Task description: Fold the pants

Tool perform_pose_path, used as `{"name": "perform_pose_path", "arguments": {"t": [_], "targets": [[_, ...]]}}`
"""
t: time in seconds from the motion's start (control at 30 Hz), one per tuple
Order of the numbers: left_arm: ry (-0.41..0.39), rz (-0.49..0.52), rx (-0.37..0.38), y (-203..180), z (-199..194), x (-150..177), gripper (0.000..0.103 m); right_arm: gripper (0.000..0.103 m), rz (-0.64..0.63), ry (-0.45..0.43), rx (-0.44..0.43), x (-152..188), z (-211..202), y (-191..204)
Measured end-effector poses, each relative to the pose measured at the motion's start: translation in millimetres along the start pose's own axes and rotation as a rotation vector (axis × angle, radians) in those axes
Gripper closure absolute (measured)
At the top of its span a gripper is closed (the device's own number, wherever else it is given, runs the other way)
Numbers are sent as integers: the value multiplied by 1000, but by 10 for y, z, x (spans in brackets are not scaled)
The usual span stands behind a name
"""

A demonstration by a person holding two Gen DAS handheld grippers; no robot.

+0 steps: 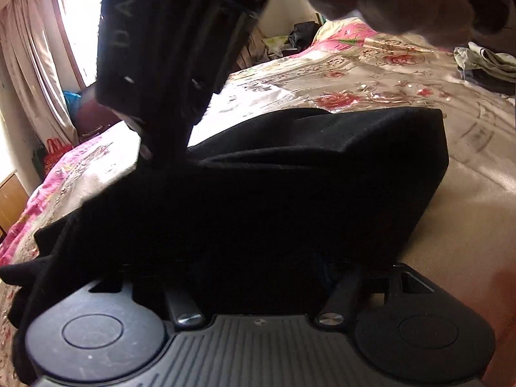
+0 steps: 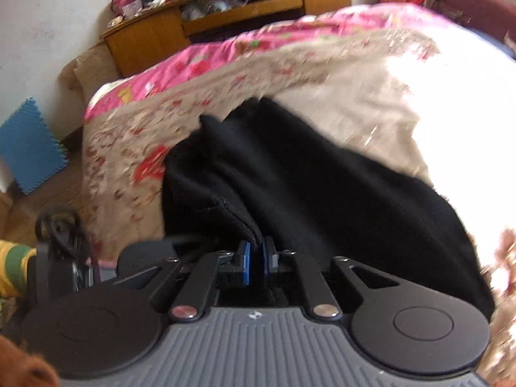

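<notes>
Black pants lie bunched on the flowered bed cover. In the left wrist view they drape over the front of my left gripper and hide its fingers; the link bars stand spread wide. My right gripper points steeply down, its blue pads shut on a hemmed edge of the pants. From the left wrist view that right gripper hangs at the upper left, and a strip of black cloth runs taut from it down to the pile.
A hand is at the top right. Folded clothes sit at the bed's far right. A wooden cabinet and a blue foam mat lie beyond the bed's pink edge. The window is on the left.
</notes>
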State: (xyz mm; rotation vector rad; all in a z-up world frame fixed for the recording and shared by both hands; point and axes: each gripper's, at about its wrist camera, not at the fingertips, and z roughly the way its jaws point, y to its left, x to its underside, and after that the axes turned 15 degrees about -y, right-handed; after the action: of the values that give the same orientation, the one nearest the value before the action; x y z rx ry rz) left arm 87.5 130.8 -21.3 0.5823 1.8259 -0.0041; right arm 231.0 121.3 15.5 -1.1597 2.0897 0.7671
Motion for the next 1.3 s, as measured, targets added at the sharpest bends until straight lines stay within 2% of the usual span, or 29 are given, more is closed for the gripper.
{"name": "perform_pose_path", "arguments": {"t": [0.1,0.17,0.23,0.3,0.37,0.53,0.57,0.6,0.63,0.77,0.87,0.97,1.03,1.07,1.13,1.23,1.3], "targets": [[33,-5,-49,59,-163,96,28,88,-22,75,-20,252,99,74],[45,-7,-96,140,-322,190,27,88,37,65,-47,329,59,58],[67,-9,-158,253,-502,257,24,87,102,17,-63,397,-96,15],[85,-29,-223,377,-673,300,23,77,142,-31,1,507,-314,-63],[100,-44,-271,466,-827,321,23,75,206,-76,101,643,-565,-219],[168,27,-440,532,-1078,372,23,72,440,-205,381,1111,-1201,-799],[169,15,-460,543,-1103,357,23,67,486,-227,405,1206,-1283,-899],[158,3,-472,549,-1115,323,23,55,535,-247,422,1290,-1334,-989],[138,0,-476,560,-1108,271,23,51,596,-272,422,1385,-1364,-1088],[51,1,-415,526,-874,42,23,49,812,-341,293,1675,-1266,-1365],[3,21,-352,459,-582,-51,23,48,885,-386,230,1763,-1157,-1487],[3,43,-300,396,-344,-93,23,46,976,-430,143,1824,-1131,-1559],[13,46,-276,395,-269,-74,23,45,961,-441,76,1832,-1142,-1556],[20,45,-266,398,-247,-53,23,41,969,-447,41,1851,-1123,-1573],[41,44,-252,362,-216,-19,23,41,1020,-478,-24,1892,-930,-1639],[63,30,-245,334,-120,5,22,52,1084,-542,-75,1820,-659,-1797],[63,36,-255,331,-86,-18,22,78,1063,-543,-41,1716,-578,-1773]]}}
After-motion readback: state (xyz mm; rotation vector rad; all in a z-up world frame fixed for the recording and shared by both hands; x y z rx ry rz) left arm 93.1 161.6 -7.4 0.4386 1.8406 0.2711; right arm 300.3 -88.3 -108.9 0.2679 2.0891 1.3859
